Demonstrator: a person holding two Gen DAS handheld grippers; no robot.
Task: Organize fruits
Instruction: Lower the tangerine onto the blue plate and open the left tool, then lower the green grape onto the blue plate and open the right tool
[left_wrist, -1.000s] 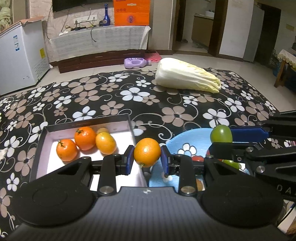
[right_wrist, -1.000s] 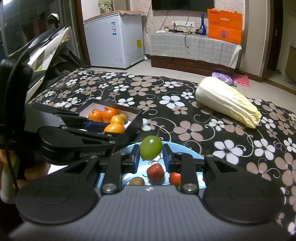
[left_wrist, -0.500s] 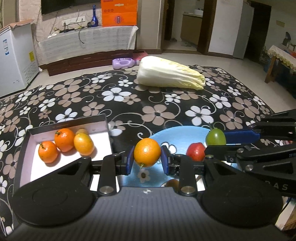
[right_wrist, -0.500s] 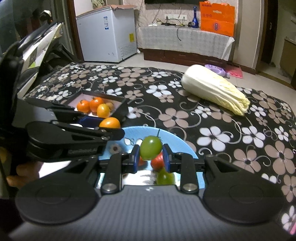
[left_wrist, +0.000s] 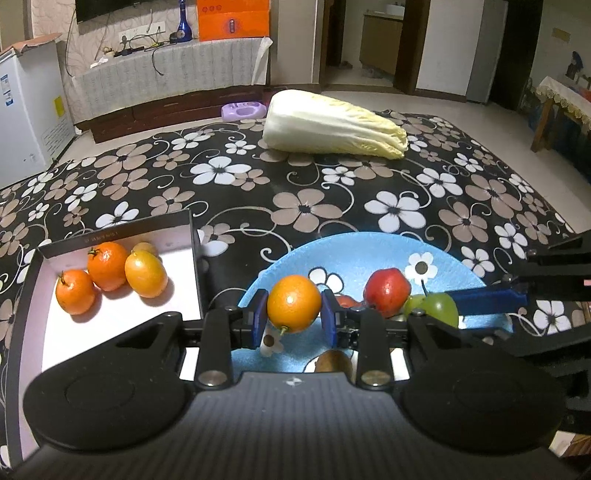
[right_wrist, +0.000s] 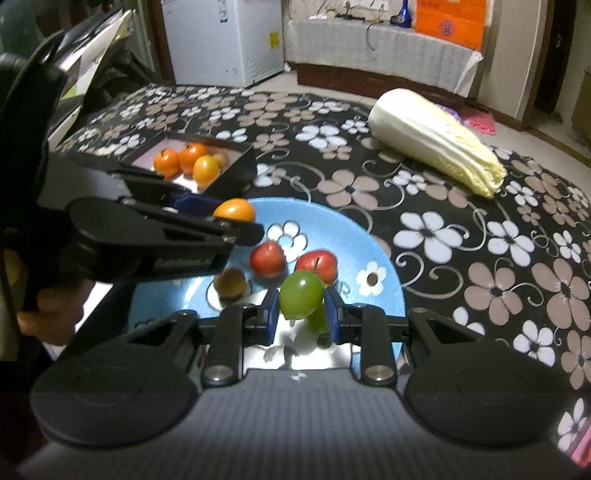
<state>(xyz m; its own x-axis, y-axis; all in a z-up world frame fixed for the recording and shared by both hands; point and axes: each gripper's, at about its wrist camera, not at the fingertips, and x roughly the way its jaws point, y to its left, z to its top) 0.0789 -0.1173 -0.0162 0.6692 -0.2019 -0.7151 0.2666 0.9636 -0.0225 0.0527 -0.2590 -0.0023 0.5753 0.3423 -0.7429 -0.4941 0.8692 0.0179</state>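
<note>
My left gripper (left_wrist: 294, 320) is shut on an orange fruit (left_wrist: 293, 303) and holds it over the left part of the blue plate (left_wrist: 354, 247). My right gripper (right_wrist: 301, 318) is shut on a green fruit (right_wrist: 301, 298) over the plate's near side (right_wrist: 384, 291). The plate holds two red fruits (right_wrist: 267, 259) (right_wrist: 317, 263), a brown fruit (right_wrist: 229, 283) and another green fruit (right_wrist: 318, 322). A black box with a white floor (left_wrist: 110, 314) to the left holds three orange fruits (left_wrist: 107, 266) and a small brownish one (left_wrist: 146, 247).
A large napa cabbage (left_wrist: 332, 127) lies at the far side of the black flowered tablecloth (left_wrist: 406, 206). A white freezer (right_wrist: 225, 40) and a covered cabinet (left_wrist: 170, 85) stand beyond the table. The two grippers are close together over the plate.
Both grippers have moved over the blue plate with their fruits. The left one has gone from the box's edge to the right. The right one has come down lower.
</note>
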